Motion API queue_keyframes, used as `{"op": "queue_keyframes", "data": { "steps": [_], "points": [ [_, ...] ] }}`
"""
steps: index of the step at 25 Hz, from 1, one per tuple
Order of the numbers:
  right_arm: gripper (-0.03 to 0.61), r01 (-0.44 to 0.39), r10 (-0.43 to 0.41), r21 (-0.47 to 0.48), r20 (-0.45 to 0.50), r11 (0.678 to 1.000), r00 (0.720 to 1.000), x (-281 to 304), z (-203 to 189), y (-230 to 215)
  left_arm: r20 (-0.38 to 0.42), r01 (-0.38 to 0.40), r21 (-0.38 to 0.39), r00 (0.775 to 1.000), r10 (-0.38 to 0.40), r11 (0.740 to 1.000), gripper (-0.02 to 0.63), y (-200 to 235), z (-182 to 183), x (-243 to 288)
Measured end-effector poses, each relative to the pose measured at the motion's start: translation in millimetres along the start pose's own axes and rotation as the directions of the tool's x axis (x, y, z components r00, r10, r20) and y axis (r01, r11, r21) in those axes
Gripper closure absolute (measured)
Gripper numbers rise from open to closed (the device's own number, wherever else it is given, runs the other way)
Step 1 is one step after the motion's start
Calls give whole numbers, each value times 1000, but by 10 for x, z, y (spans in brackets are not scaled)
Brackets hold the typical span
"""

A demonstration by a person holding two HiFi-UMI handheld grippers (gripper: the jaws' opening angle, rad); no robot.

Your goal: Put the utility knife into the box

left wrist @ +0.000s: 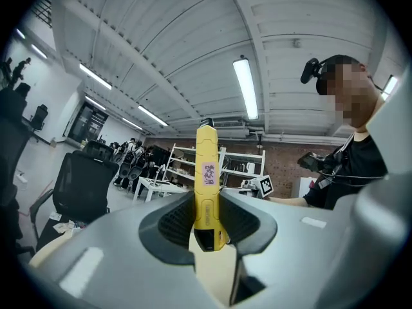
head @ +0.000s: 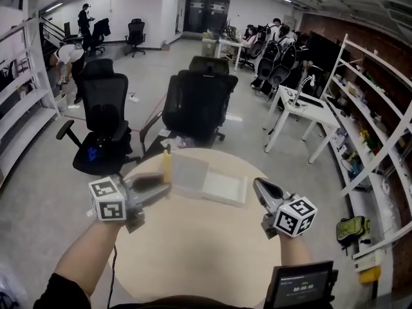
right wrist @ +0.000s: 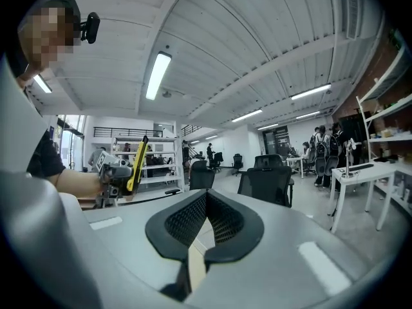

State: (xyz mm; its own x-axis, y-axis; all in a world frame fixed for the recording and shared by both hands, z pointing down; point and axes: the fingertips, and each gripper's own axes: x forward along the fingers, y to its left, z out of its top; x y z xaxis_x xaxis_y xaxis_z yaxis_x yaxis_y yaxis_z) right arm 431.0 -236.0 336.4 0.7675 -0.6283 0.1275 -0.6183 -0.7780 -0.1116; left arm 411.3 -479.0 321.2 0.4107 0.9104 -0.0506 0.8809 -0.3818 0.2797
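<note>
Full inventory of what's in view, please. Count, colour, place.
utility knife: 1, yellow, upright in the left claw
box: 1, white, open, on the table between the claws
table: 1, round, beige, in front of the person
office chairs: 2 near, black, behind the table; more further back
desks: white, to the right
shelving: white, along the right wall
screen device: 1, black, bottom right
people: several, far end of the room
left claw: grey, shut on the knife
right claw: grey, shut, empty
</note>
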Motion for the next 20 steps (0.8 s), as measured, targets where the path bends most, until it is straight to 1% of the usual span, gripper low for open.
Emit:
{"op": "queue_keyframes", "data": {
  "steps": [6,11,16,20],
  "points": [
    [565,42,-42,30,-8,999,999,250,-273,-629,-100,45,2,994,-44,999,505,602,-258,739],
    [565,61,-60,49,-27,997,998,544,-620,-1131,-203,91,1,975,-89,996,505,1052,-695,1376],
    [565,65,-62,51,-57,997,996,944,-912,-1574,-307,136,38,944,-118,990,505,1502,-1084,1944],
    [565,69,-64,66,-84,995,994,1086,-1226,-1868,-407,181,67,903,-139,981,505,1773,-1511,2344]
  ]
}}
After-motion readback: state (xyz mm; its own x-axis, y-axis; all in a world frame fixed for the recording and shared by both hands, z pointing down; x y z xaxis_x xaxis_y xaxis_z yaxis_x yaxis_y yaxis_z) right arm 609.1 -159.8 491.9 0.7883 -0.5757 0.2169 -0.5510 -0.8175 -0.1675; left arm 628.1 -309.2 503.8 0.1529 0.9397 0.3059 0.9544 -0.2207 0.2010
